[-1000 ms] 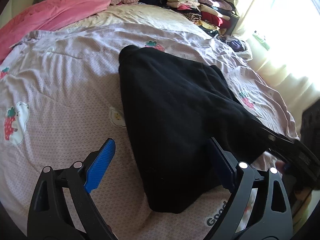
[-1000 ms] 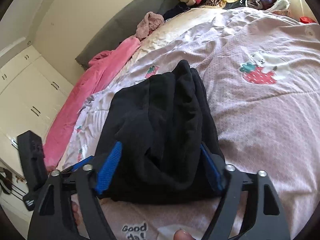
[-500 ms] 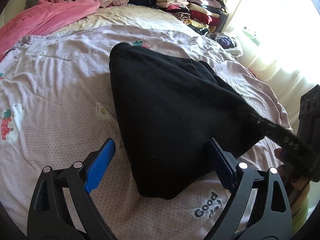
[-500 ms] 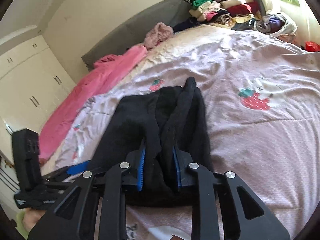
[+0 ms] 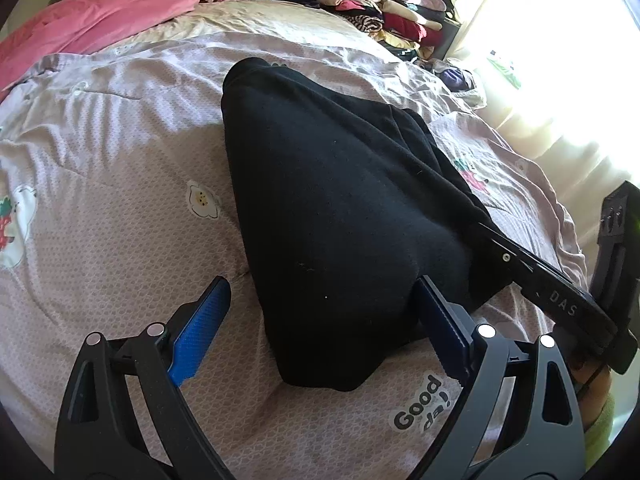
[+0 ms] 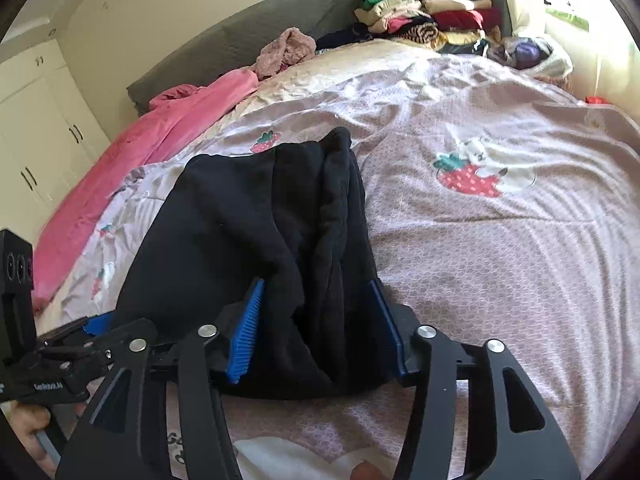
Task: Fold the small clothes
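A black garment (image 5: 340, 200) lies folded in a long wedge on the lilac bed cover (image 5: 100, 160). My left gripper (image 5: 320, 332) is open and straddles the garment's near corner; its right pad (image 5: 440, 328) touches the cloth edge and its left pad is clear of it. In the right wrist view the garment (image 6: 260, 216) shows bunched lengthwise folds. My right gripper (image 6: 316, 320) straddles its near end with jaws opening, a thick fold loose between the blue pads. The right gripper's body (image 5: 540, 280) reaches in from the right of the left wrist view.
A pink blanket (image 5: 100, 16) lies along the far left of the bed. Stacks of folded clothes (image 5: 380, 12) stand at the far right corner by a bright curtained window. A grey headboard (image 6: 240, 36) and white wardrobe doors (image 6: 36, 128) lie beyond.
The right gripper pinched the garment's fold half a second ago and its jaws now stand apart again. The left gripper stays open in the same spot.
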`<state>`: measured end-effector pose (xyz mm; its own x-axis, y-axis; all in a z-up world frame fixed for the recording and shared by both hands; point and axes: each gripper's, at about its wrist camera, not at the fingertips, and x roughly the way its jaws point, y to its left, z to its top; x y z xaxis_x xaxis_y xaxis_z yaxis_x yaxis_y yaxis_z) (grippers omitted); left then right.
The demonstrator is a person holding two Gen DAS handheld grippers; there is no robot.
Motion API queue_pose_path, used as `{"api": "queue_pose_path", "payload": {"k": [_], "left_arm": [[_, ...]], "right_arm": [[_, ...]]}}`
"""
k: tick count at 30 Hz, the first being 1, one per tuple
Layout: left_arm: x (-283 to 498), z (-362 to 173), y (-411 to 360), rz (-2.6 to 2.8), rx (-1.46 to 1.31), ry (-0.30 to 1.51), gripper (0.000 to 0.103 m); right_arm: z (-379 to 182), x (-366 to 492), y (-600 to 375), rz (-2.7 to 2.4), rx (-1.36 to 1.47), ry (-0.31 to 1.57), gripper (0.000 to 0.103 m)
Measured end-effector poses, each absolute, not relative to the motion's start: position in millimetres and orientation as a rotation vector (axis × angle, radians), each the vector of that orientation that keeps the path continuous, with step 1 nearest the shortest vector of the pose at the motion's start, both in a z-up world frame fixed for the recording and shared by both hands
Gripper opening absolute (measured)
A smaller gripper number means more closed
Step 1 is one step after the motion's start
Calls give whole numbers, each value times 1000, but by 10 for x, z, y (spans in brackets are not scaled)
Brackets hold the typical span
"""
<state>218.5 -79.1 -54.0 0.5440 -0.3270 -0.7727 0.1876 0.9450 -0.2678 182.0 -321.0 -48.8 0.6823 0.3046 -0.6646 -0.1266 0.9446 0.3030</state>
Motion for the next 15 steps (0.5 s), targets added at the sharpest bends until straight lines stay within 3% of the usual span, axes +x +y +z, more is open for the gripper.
{"api": "queue_pose_path", "payload": {"k": [1, 9, 13, 15], "left_arm": [[2185, -541, -787, -306, -162, 949, 85], [2147, -528, -751, -292, -173, 946, 85], [2124, -515, -745, -289, -176, 943, 85], [2095, -493, -747, -295, -176, 934, 85]], "right_arm": [[-473, 1803, -3215, 232, 228, 774, 66], [-364, 1698, -3331, 217, 245, 736, 78], [-276, 1603, -3401, 216, 279, 711, 95], [-215, 1546, -3397, 231, 282, 697, 95]]}}
